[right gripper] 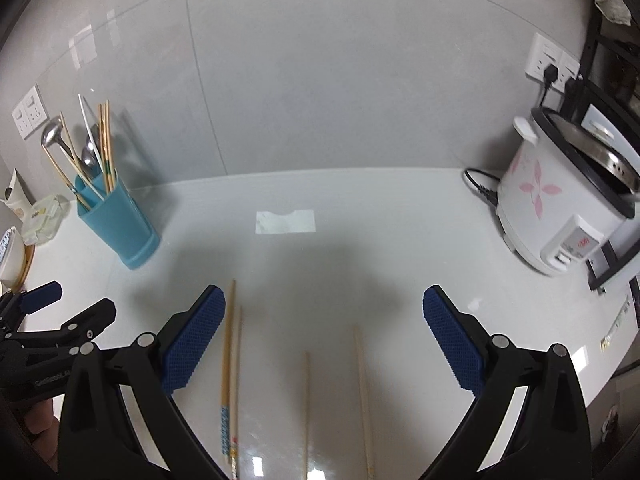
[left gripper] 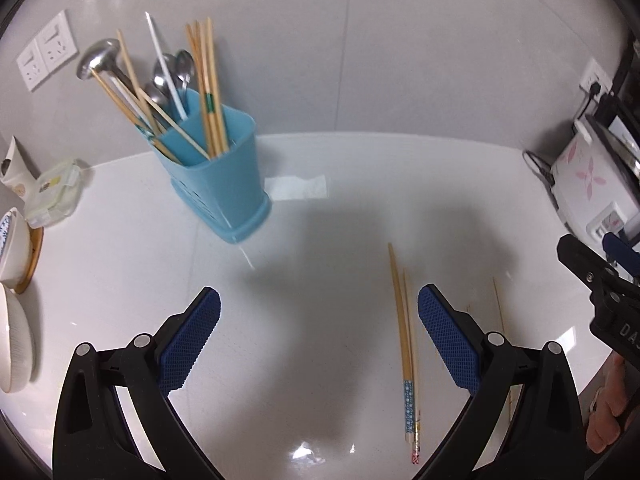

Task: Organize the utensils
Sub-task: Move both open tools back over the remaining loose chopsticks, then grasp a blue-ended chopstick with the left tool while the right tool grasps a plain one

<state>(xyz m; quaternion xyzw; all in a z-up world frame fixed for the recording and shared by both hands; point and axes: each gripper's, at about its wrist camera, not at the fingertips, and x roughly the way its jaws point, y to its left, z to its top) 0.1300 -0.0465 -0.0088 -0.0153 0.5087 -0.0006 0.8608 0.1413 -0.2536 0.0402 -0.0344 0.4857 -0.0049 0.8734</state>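
A blue utensil holder (left gripper: 224, 184) stands at the back left of the white counter, holding chopsticks, spoons and a ladle; it also shows in the right wrist view (right gripper: 120, 228). Two patterned-end chopsticks (left gripper: 404, 344) lie on the counter just left of my left gripper's right finger; they also show in the right wrist view (right gripper: 230, 372). Two plain chopsticks (right gripper: 360, 392) lie between my right gripper's fingers. My left gripper (left gripper: 319, 308) is open and empty above the counter. My right gripper (right gripper: 324, 308) is open and empty.
A white rice cooker (right gripper: 560, 208) with its cord stands at the right. A piece of white tape (right gripper: 285, 222) lies mid-counter. A lidded container (left gripper: 52, 192) and bowls (left gripper: 14, 248) sit at the left edge. The tiled wall is behind.
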